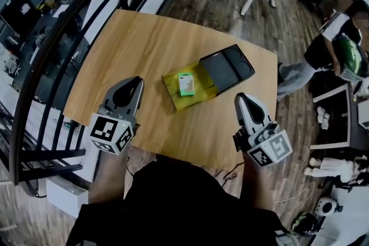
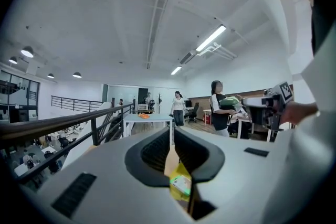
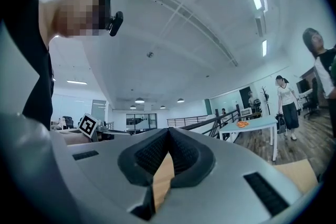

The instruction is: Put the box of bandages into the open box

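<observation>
The bandage box lies inside the open box, ahead of and between the left hand-held gripper and right hand-held gripper. Both are pressed together, empty

Box of bandages in the open box: print too small to read. In the left gripper view the left gripper covers most of the open box; only a yellow sliver and part of the box of bandages show. In the right gripper view the right gripper hides the table except a strip and a corner. Person right of the open box is cut by the head view's edge.
</observation>
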`<act>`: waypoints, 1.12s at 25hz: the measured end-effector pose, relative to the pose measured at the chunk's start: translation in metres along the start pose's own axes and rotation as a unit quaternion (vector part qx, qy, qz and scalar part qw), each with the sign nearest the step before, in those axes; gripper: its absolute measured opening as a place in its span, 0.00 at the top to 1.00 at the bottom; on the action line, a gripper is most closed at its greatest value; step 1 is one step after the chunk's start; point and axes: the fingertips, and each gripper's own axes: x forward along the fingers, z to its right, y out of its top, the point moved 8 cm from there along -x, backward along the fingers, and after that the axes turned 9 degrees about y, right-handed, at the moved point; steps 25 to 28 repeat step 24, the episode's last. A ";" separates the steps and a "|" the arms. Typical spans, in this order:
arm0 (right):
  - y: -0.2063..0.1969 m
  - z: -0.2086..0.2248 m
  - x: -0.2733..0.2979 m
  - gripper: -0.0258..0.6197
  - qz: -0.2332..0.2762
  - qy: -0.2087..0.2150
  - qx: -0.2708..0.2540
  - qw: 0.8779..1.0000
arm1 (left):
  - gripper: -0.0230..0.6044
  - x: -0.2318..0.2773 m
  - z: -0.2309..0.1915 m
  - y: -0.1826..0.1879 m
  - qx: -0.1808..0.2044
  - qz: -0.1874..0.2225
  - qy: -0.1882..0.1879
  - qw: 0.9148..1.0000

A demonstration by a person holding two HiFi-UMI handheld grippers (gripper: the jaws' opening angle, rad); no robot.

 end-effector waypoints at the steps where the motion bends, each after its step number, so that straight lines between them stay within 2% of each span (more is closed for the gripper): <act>1: 0.000 0.001 0.000 0.91 -0.003 0.000 -0.002 1.000 | 0.91 0.003 0.000 0.000 0.003 -0.002 -0.004 1.000; 9: -0.002 0.008 0.008 0.91 -0.017 -0.009 -0.008 1.000 | 0.91 0.011 -0.006 0.008 0.015 0.004 -0.010 1.000; 16: -0.009 0.008 0.009 0.91 -0.030 -0.022 -0.012 0.999 | 0.91 0.008 -0.011 -0.003 -0.002 -0.003 0.000 1.000; 28: -0.011 0.009 0.004 0.91 -0.036 -0.022 -0.011 0.999 | 0.91 0.005 -0.015 -0.012 -0.001 -0.016 0.006 1.000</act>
